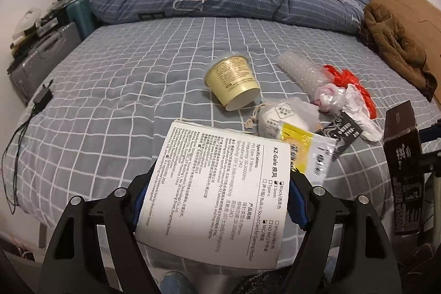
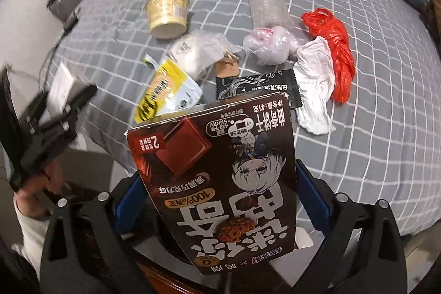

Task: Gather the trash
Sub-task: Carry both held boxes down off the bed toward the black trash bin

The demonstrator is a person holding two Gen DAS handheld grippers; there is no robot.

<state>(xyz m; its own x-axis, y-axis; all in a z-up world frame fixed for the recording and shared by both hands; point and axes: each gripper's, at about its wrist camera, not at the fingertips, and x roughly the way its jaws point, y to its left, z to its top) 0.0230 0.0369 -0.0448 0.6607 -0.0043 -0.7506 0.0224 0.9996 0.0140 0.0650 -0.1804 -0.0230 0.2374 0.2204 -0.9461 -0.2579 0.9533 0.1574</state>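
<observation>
left gripper [image 1: 217, 200] clamped on white printed box [image 1: 220, 183] at lower centre, right gripper [image 2: 220, 200] clamped on brown snack box [image 2: 220, 178], yellow cup [image 1: 233, 80] lying on bed [image 1: 110, 101] at centre

Both wrist cams near, angled down, sharing bed [image 1: 137, 73]

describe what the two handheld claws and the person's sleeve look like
Both claws are matte black, with angular linkage arms pinned by round silver rivets, and blue pads line the inner faces of the fingers. This shows on the left claw and the right claw alike. In the right wrist view, the hand gripping the left claw wears a pale, off-white sleeve. No cables are visible on either.
</observation>
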